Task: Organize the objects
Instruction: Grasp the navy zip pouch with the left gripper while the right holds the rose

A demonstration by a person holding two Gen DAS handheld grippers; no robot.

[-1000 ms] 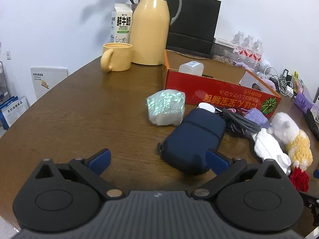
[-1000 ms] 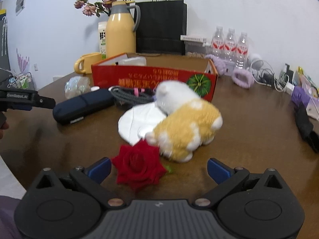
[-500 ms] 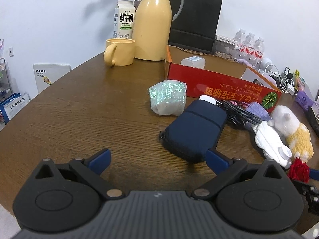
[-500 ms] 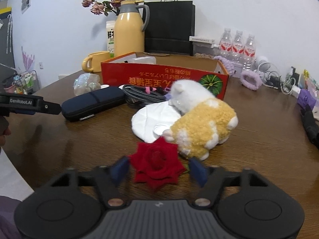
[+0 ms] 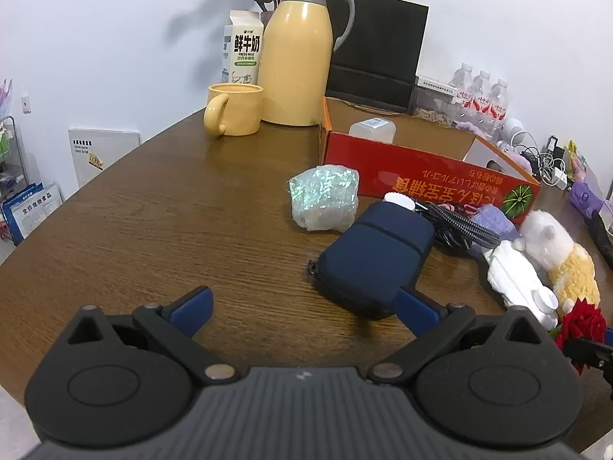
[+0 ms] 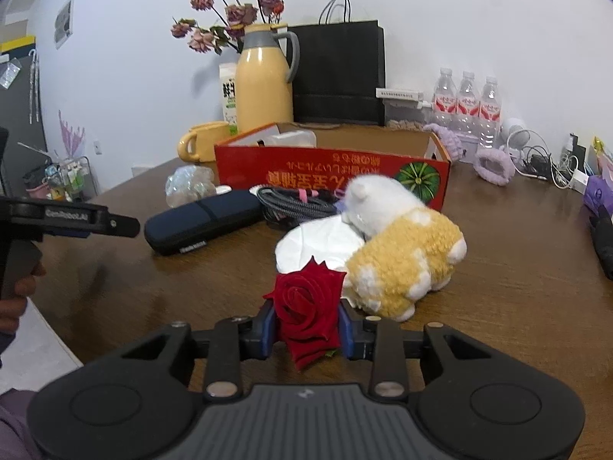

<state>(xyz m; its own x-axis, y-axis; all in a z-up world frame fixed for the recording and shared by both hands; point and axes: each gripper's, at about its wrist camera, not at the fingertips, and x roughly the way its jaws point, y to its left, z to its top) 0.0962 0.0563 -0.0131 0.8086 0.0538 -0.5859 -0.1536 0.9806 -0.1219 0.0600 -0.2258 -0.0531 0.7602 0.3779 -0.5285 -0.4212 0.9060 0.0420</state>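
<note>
A red rose [image 6: 306, 299] sits between the blue pads of my right gripper [image 6: 308, 326]. The jaws are closing and both pads press its petals. Just behind it lie a white and yellow plush toy [image 6: 402, 245] and a white pouch [image 6: 318, 241]. My left gripper [image 5: 302, 303] stands open over bare wood, with the near corner of a navy zip case [image 5: 375, 260] close to its right finger. An iridescent wrapped bundle [image 5: 325, 199] and a coiled dark cable [image 6: 291, 203] lie in front of the open red cardboard box [image 5: 440, 176].
At the back of the brown table [image 5: 153, 230] stand a yellow thermos jug [image 5: 299, 57], a yellow mug [image 5: 235, 109], a milk carton [image 5: 241, 50] and a black paper bag [image 5: 375, 46]. Water bottles [image 6: 465, 103], purple scrunchies and chargers crowd the far right.
The right gripper's jaws have come in from wide open onto the rose, and its view has tipped up slightly. The left gripper has stayed open and hardly moved.
</note>
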